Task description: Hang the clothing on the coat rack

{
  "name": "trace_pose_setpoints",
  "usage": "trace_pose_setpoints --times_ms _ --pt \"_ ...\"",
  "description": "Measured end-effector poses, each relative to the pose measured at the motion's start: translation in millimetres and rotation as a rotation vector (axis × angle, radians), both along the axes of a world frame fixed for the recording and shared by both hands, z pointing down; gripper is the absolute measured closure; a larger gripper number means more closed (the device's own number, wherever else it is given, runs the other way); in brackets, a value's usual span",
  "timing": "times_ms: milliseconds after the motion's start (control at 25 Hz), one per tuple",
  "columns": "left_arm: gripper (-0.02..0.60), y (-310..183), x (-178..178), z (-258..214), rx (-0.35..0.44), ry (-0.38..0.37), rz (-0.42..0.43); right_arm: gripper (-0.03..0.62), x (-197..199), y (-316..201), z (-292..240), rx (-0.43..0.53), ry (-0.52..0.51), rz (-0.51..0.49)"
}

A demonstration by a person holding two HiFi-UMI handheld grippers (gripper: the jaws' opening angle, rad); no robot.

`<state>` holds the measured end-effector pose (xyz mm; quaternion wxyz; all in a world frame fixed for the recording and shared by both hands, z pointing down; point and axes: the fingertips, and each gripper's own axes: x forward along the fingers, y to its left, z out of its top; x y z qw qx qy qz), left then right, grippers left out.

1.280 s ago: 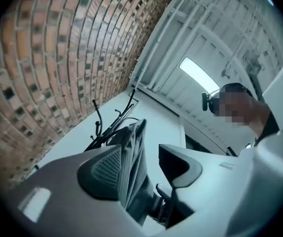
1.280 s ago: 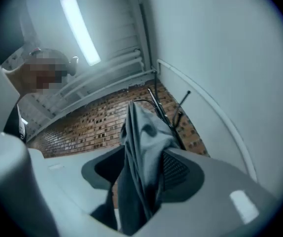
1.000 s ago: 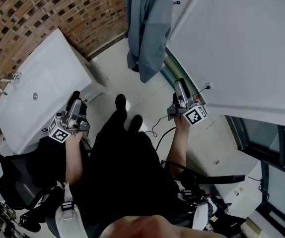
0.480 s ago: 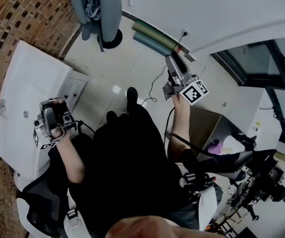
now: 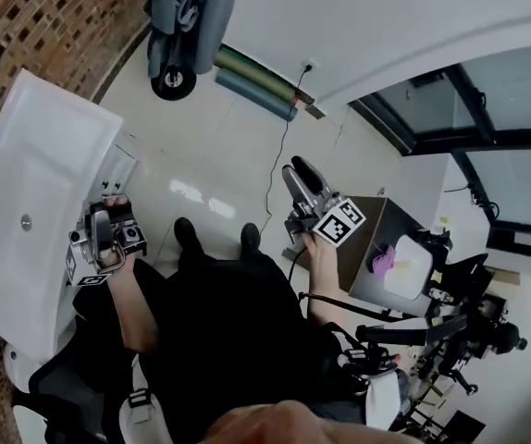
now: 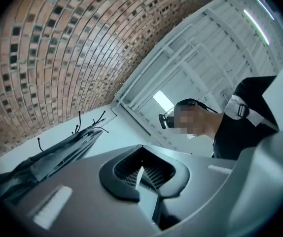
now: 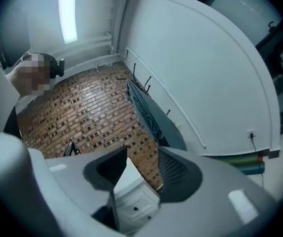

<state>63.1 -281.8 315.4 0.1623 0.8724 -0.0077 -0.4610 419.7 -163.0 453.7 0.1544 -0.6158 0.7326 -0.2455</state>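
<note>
A grey-blue garment (image 5: 184, 6) hangs on the coat rack, whose round base (image 5: 173, 82) stands on the floor by the brick wall. Neither gripper touches it. My left gripper (image 5: 100, 228) is held low over the white cabinet, shut with nothing in it. In the left gripper view the jaws (image 6: 140, 175) meet, and the garment (image 6: 53, 157) and rack hooks (image 6: 89, 122) lie off to the left. My right gripper (image 5: 297, 168) points toward the wall, its jaws closing from wide with nothing between them. In its own view the right gripper (image 7: 141, 169) faces the hung garment (image 7: 149, 113).
A white sink cabinet (image 5: 34, 183) stands at the left against the brick wall (image 5: 53, 17). Green rolled mats (image 5: 254, 80) lie along the white wall, with a cable on the floor. A box (image 5: 386, 248) and a black chair and equipment crowd the right.
The left jaws have gone from part open to shut. The view has swung away from the rack, so the garment now sits at the top left, and both grippers have dropped lower.
</note>
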Motion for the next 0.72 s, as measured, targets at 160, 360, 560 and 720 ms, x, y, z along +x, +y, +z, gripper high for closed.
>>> trace_pose_setpoints --times_ms 160,360,560,720 --pt "0.580 23 -42 -6 -0.028 0.020 -0.047 0.401 -42 2 -26 0.038 0.009 -0.081" --pt "0.580 42 -32 -10 -0.046 0.013 -0.022 0.441 -50 13 -34 0.072 -0.032 -0.090" --pt "0.580 81 14 -31 0.023 -0.022 -0.037 0.519 -31 30 -23 0.101 -0.090 -0.172" --pt "0.580 129 36 -55 0.085 -0.079 -0.130 0.523 -25 36 -24 0.121 -0.112 -0.295"
